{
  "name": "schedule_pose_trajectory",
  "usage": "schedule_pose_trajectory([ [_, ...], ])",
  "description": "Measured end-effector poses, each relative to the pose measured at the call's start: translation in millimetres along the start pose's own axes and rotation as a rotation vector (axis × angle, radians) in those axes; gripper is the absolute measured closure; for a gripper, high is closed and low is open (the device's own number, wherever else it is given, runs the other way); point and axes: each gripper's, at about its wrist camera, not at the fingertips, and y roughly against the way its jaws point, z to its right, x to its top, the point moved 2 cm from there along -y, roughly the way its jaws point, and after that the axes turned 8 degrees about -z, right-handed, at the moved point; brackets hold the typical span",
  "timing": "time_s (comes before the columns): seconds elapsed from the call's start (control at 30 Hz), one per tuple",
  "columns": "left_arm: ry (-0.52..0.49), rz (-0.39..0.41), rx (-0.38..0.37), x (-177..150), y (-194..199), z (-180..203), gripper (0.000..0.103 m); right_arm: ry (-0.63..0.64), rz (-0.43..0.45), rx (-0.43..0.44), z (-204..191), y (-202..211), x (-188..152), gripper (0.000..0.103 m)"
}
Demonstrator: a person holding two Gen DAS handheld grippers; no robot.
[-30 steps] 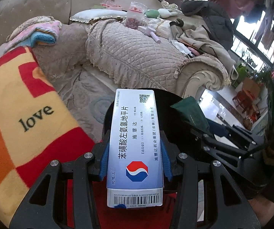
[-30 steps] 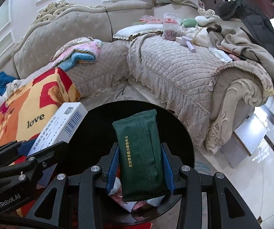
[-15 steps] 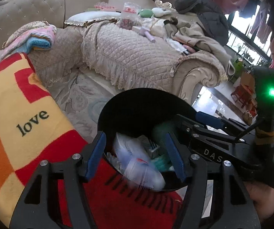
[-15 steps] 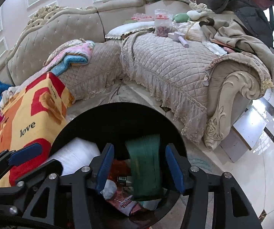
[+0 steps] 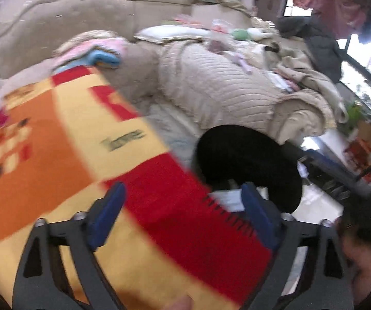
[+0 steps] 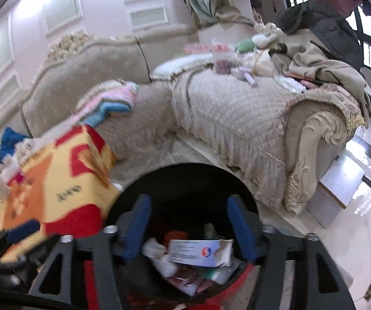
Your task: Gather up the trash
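Currently both grippers are over the bin area with nothing between their fingers. Left gripper (image 5: 183,217): fingers spread wide and opening further, blue pads apart, only the blanket (image 5: 64,155) showing between them. That blanket is orange, yellow and red with dark lettering, and it covers the surface beside the bin; this view is motion-blurred. The black bin (image 5: 247,160) sits to the right of the left gripper, its right finger overlapping the bin's near rim, and a white scrap shows just inside

Right gripper (image 6: 188,230): fingers parted and opening, nothing pinched. It points down into the bin (image 6: 185,178), whose dark mouth fills the space between and beyond the fingers. Inside lies the medicine box (image 6: 198,253), white with a red-and-blue round logo, flat on top of the other rubbish, one end flap bent open. Around it: white crumpled tissue (image 6: 159,255) to its left, reddish wrappers below. The green packet cannot be made out with certainty in the pile

Background: beige quilted sofa (image 6: 237,118) behind the bin, clothes heaped on its right end, a pink and blue folded towel (image 6: 108,103) on the seat at left
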Motion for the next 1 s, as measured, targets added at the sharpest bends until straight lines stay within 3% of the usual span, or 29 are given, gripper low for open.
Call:
schedule_pose_trajectory([
  [0.1,0.022,0.011,0.089,-28,20,-12,0.001,-0.022,0.007,0.037,-9,30,-8,0.030],
  [0.17,0.022,0.034,0.161,-46,40,-15,0.001,-0.012,-0.034,0.043,-16,48,-18,0.022],
  [0.23,0.024,0.062,0.183,-59,61,-15,0.001,0.016,-0.081,0.038,-21,64,-29,0.021],
  [0.4,0.018,0.145,0.193,-83,111,-7,0.001,0.086,-0.109,0.027,-25,104,-60,0.019],
  [0.63,0.060,0.132,0.203,-87,137,2,0.001,0.089,-0.138,0.053,-19,128,-78,0.019],
  [0.83,0.093,0.103,0.133,-91,144,11,0.001,0.107,-0.123,0.041,-15,140,-81,0.019],
  [1.0,0.091,0.084,0.133,-92,144,21,0.001,0.130,-0.130,0.037,-13,144,-81,0.019],
])
